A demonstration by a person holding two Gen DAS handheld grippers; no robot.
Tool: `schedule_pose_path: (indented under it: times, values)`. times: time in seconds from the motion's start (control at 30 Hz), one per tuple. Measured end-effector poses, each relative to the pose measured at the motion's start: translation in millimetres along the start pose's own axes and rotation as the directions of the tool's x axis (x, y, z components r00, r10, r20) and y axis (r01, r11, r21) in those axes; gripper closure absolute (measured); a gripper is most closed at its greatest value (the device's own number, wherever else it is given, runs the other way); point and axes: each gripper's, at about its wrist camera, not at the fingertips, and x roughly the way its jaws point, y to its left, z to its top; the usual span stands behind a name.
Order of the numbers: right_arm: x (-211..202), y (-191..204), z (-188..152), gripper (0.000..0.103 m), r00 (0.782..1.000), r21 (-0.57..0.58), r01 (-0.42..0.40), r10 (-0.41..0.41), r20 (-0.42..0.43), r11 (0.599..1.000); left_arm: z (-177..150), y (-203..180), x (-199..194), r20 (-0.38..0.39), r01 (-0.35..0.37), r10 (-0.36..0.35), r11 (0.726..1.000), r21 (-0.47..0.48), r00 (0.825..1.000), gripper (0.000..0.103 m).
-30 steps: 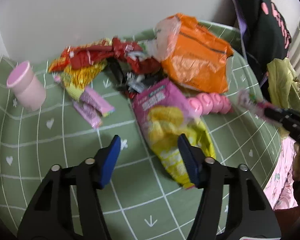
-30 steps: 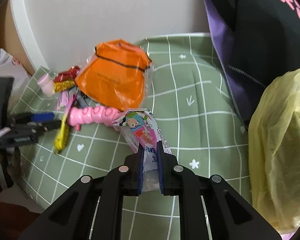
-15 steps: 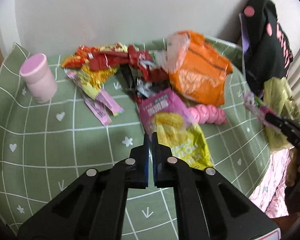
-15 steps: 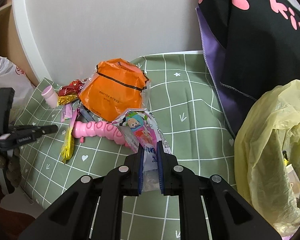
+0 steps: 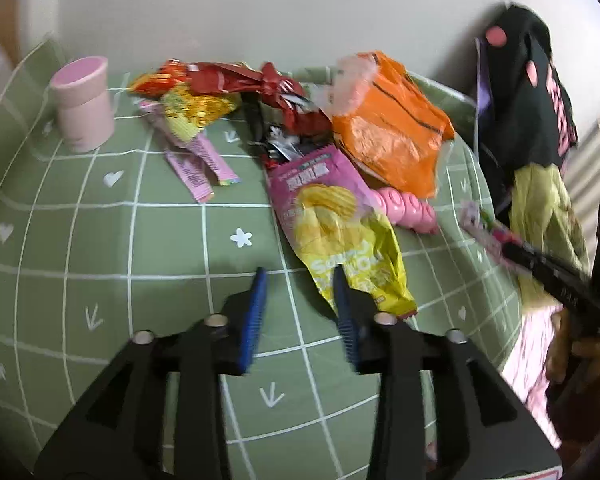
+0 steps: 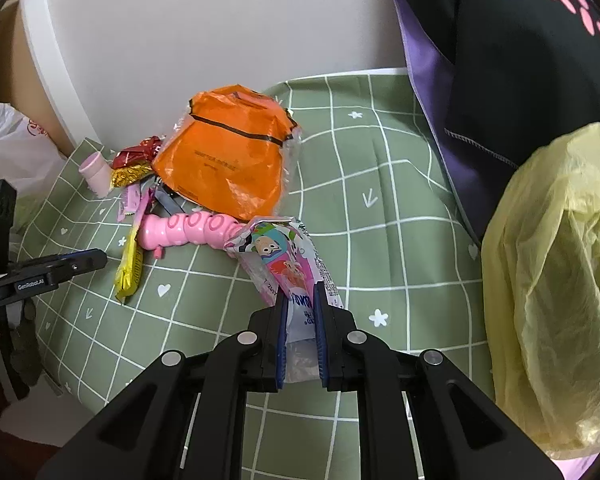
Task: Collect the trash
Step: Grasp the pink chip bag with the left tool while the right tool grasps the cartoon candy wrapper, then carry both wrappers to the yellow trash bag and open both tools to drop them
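Over green cloth [image 5: 100, 240], L gripper [image 5: 300, 284] spread wide by chip bag [image 5: 340, 232]; R gripper [image 6: 299, 304] clamps cartoon wrapper [image 6: 284, 264].

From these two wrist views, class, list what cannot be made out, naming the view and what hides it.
- Left view: what lies beneath the orange bag; the bag covers it.
- Left view: print on the pink sachets; blurred.
- Right view: contents of the yellow trash bag; cloudy plastic, cut by the frame edge.
- Right view: lower end of the cartoon wrapper; gripper fingers hide it.

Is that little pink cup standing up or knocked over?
Upright. The pink cup stands on its base on the green checked cloth, its round top facing up, left of the wrappers.
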Motion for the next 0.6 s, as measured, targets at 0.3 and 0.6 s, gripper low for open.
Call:
schedule_pose_path:
  times: [0.3,0.6]
  values:
    - [-13.3,-6.4,-4.1,0.091,1.0,-0.01,0.016,-0.016,0.012,1.0,8.9,-29.0,34.6,-0.034,-0.064,0.063,0.998,-0.003,0.997,0.055]
    - [-42.9,-13.4,-2.3,0.091,0.997,-0.016,0.041,-0.04,0.069,0.999,27.6,-32.5,18.3,0.008,-0.033,0.033,0.998,-0.06,0.999,0.096]
